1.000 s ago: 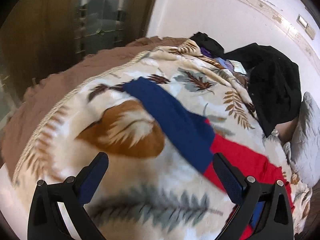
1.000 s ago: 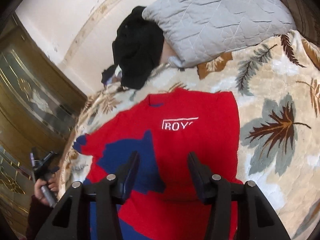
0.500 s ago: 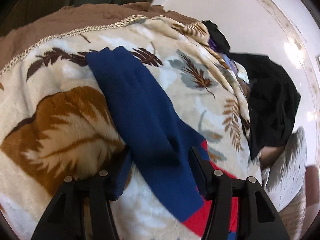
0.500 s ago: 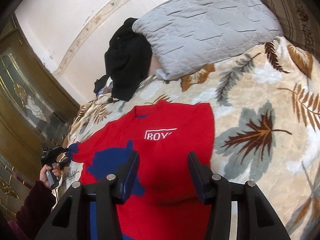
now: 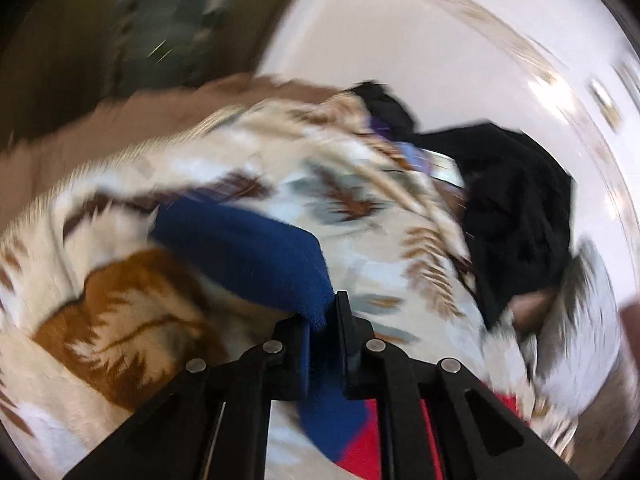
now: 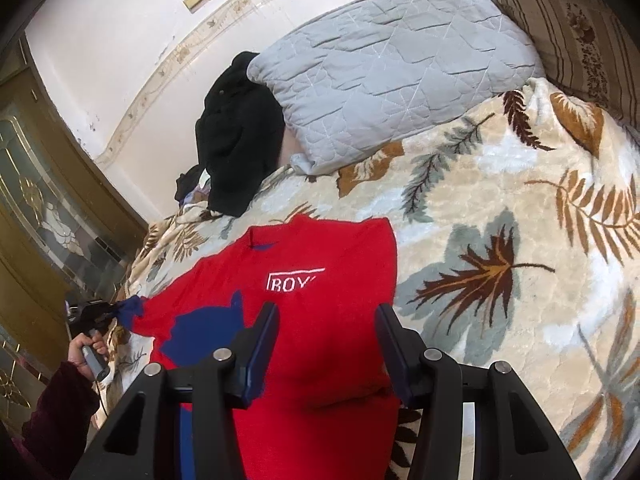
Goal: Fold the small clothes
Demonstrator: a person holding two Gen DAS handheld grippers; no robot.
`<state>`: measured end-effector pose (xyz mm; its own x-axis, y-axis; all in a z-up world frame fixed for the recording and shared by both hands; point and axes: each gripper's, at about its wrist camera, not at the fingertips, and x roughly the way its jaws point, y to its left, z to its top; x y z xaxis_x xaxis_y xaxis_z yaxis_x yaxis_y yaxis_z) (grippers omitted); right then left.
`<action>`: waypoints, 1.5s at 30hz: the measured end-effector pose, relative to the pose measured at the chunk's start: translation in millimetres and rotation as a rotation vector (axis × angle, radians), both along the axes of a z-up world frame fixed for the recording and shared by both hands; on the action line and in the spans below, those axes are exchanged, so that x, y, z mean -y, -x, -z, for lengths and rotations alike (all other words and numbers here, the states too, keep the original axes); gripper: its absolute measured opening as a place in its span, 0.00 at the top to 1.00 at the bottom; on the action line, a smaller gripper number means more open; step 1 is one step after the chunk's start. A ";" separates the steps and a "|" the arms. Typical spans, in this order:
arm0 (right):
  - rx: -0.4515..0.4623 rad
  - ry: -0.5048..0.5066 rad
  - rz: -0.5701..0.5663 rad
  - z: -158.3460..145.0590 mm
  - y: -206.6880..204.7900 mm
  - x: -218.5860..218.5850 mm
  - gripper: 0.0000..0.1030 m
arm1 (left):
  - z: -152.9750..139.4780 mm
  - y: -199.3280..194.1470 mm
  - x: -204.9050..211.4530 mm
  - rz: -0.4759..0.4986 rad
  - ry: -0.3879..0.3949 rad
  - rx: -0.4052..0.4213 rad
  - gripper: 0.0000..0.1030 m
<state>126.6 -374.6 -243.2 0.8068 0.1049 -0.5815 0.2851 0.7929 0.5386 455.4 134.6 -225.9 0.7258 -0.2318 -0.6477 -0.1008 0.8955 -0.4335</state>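
A red sweater with white "BOY" lettering and blue sleeves lies flat on a leaf-patterned blanket. In the blurred left wrist view my left gripper is closing, and its pads pinch the blue sleeve, which bends up off the blanket. The right wrist view shows that left gripper at the sweater's left edge, held by a hand, with the sleeve end in it. My right gripper hovers over the sweater's lower body, its jaws apart with nothing between them.
A heap of black clothes and a grey quilted pillow lie at the head of the bed. A striped pillow is at the far right. A wooden door with glass panels stands to the left, beside a white wall.
My left gripper's jaws went from wide apart to closed on the blue sleeve, and the sleeve now lifts off the blanket. The right gripper's jaws kept the same gap.
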 end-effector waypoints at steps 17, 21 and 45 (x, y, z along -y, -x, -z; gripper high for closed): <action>0.048 -0.119 0.094 -8.1 28.1 35.9 0.46 | -45.7 217.6 309.4 0.979 -0.506 0.194 0.74; 0.024 -0.154 0.058 -2.8 20.3 28.7 0.33 | -37.9 216.6 284.8 0.884 -0.395 0.162 0.44; -0.503 0.103 -0.023 34.3 -218.2 -100.5 0.33 | 55.9 97.0 198.0 0.442 -0.463 -0.119 0.43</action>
